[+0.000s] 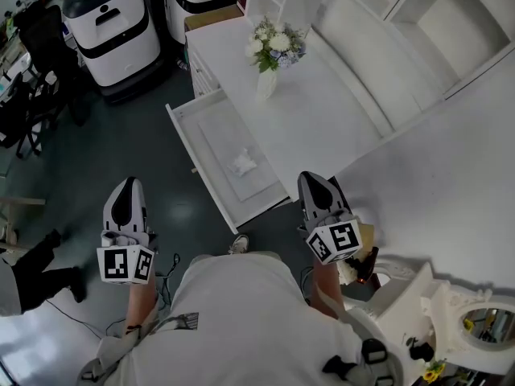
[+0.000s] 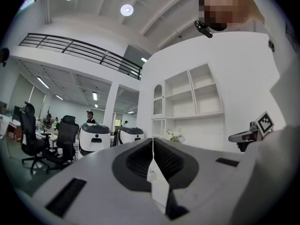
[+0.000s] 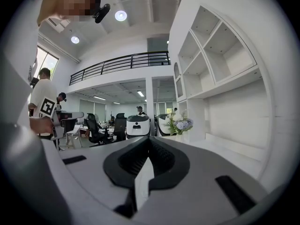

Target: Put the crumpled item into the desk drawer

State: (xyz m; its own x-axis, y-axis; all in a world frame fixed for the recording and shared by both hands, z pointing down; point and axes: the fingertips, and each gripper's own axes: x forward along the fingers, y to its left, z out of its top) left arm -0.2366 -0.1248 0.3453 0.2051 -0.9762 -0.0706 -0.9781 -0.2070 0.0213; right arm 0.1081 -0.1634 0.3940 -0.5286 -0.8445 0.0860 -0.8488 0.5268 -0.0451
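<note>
The white desk has its drawer pulled out toward the dark floor. A crumpled white item lies inside the drawer on its pale liner, touched by neither gripper. My left gripper hangs over the floor to the left of the drawer, shut and empty; in the left gripper view its jaws meet in a thin line. My right gripper is just past the drawer's near corner, at the desk's front edge, also shut with nothing in it.
A vase of flowers stands on the desk behind the drawer. White shelving lines the far side. Two white-and-black machines and office chairs stand on the floor to the left. An ornate white piece with a mirror sits at the lower right.
</note>
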